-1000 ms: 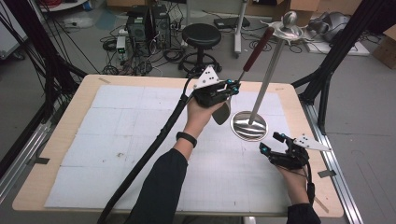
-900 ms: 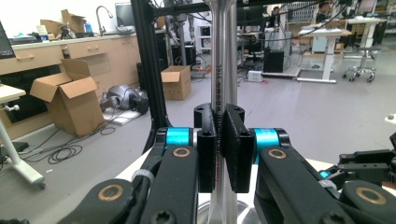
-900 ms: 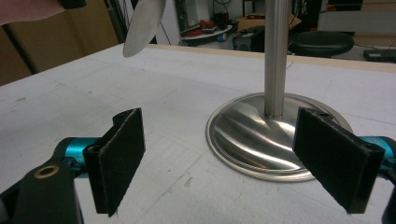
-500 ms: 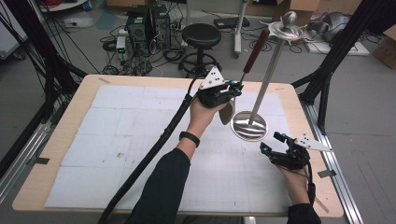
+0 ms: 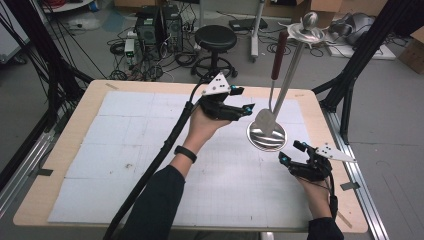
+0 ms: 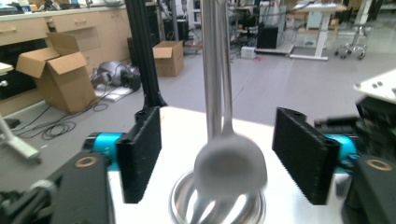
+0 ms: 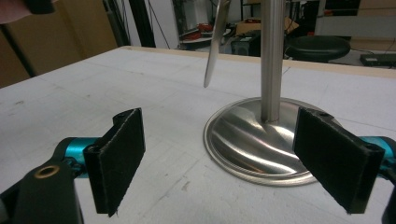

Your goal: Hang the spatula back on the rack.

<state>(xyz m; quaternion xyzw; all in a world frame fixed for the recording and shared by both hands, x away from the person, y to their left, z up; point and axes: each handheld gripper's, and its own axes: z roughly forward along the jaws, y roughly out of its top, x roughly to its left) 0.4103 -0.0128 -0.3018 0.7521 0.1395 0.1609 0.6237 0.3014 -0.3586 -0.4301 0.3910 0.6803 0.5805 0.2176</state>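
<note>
Left tool (image 5: 248, 108) just released beside the hanging ladle (image 5: 265, 119), apparently unlabelled; right tool (image 5: 291, 151) spread wide.

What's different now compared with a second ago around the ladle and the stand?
The left gripper has just opened and let go of the ladle, backing off to the left; the ladle hangs free from the stand. The jaws stand apart with nothing between them. The right gripper stayed open by the stand's base, as before.
</note>
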